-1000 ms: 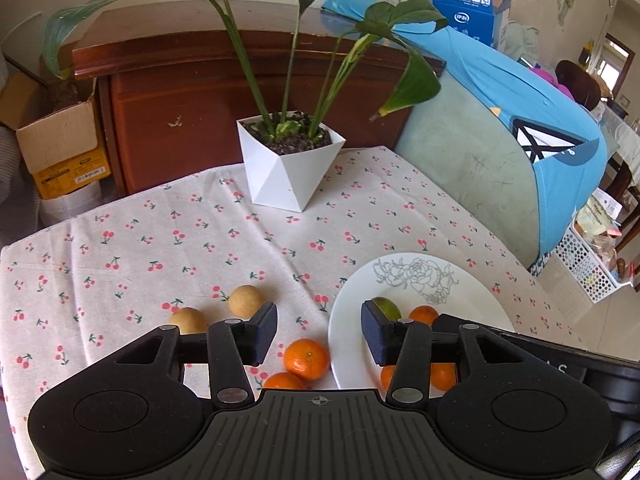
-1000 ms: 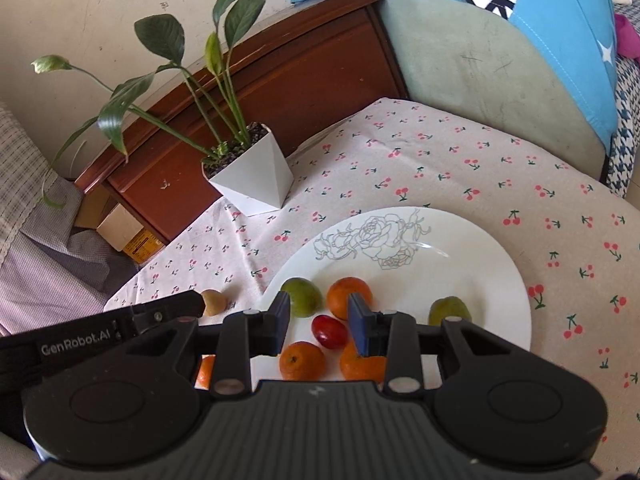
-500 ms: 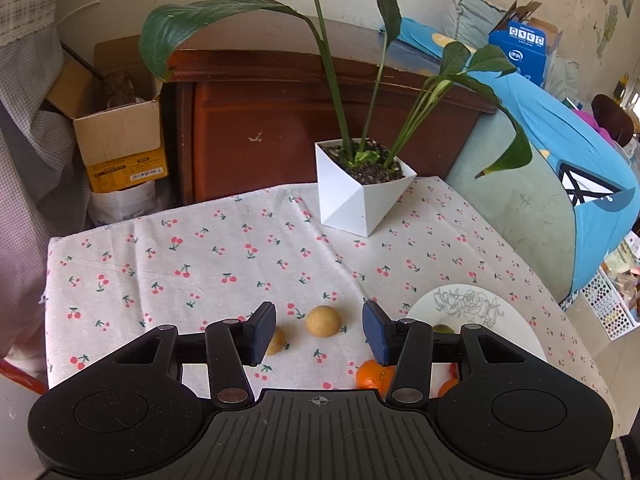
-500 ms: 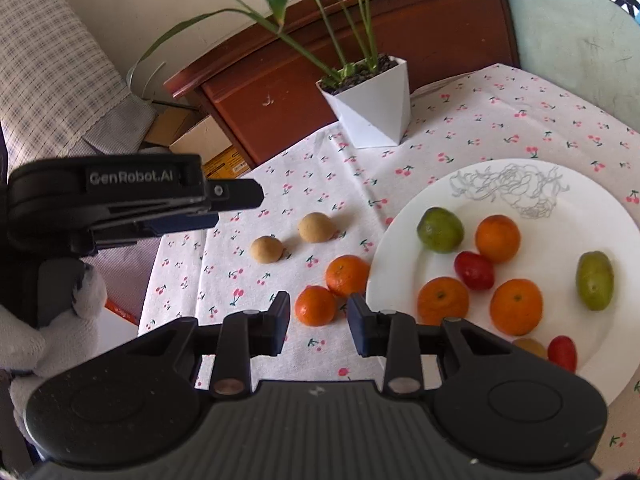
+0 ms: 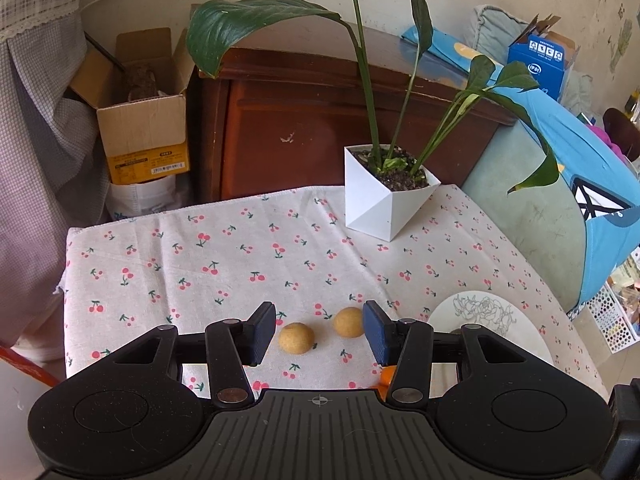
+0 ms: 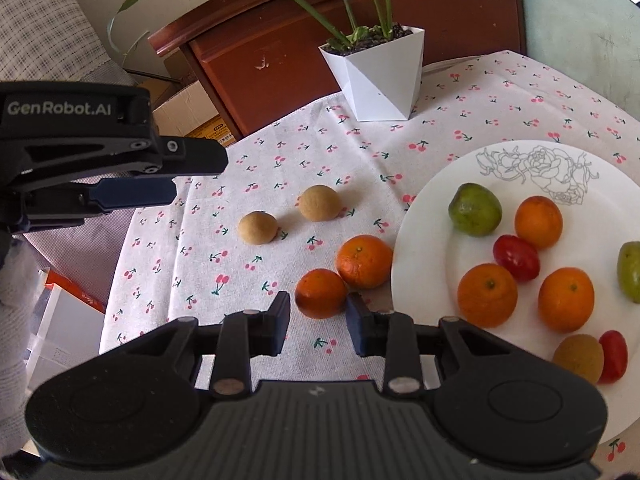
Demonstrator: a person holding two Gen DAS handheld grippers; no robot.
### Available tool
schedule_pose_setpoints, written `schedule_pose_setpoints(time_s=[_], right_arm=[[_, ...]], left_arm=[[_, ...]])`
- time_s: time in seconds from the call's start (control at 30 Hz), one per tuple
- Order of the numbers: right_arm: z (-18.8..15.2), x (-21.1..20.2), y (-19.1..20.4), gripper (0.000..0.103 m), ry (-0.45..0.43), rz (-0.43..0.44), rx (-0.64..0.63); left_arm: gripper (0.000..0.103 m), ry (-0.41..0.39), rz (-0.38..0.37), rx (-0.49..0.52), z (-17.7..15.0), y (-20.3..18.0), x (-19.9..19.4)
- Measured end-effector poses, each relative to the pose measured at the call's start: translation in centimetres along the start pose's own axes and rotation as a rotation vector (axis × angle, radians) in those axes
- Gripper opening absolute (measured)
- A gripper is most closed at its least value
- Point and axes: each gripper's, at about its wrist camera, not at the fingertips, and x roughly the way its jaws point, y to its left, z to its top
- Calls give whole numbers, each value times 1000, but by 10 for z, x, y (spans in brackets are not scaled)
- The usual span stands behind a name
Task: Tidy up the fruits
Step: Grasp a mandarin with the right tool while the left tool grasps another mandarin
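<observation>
My right gripper (image 6: 319, 320) hovers low over the cherry-print cloth with its jaws narrow and closing. A small orange (image 6: 321, 293) lies just ahead of its tips, untouched as far as I can see. A second orange (image 6: 364, 261) rests against the rim of the white plate (image 6: 440, 208), which holds several oranges, green fruits and red tomatoes. Two brown round fruits (image 5: 296, 338) (image 5: 348, 322) lie on the cloth between the open fingers of my left gripper (image 5: 319, 334), below them. That left gripper (image 6: 172, 174) also shows in the right wrist view, above the cloth's left edge.
A white angular pot with a tall green plant (image 5: 386, 204) stands at the back of the table. Behind it are a brown wooden cabinet (image 5: 304, 120) and a cardboard box (image 5: 144, 132). The cloth ends at the table's left edge (image 5: 68, 264).
The left gripper has shifted left, from over the plate's edge to over the two brown fruits. The right gripper moved left off the plate to the oranges on the cloth, and its jaws narrowed.
</observation>
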Motion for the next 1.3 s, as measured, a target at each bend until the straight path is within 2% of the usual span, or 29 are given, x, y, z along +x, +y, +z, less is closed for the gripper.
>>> schedule_pose_setpoints(time_s=[0.17,0.33,0.47,0.63,0.73,0.87,1.07,1.3], right_arm=[[-4,-6,-1,27,12,27,-15],[-7,-29,-7,27,-9,54,-27],[-5,-53,-21,27,-54,53,-3],[4,-75,-38,27,-118,13,57],[10,-83,-49,27,-147,0,96],[15,-88,-55,27,-163,-2,126],[16,-88,-55,27,-167,-1,131],[17,-88,-58,27,-171,-3,147]], left_arm=[[47,19,-23,8,-3,-3,2],[46,23,-28,36,-8,-7,3],[45,37,-26,72,-14,-11,7],[44,47,-33,117,-25,-19,14],[44,62,-65,189,-34,-30,19],[45,68,-65,303,-45,-42,27],[44,70,-86,370,-54,-46,37],[44,66,-128,497,-65,-57,44]])
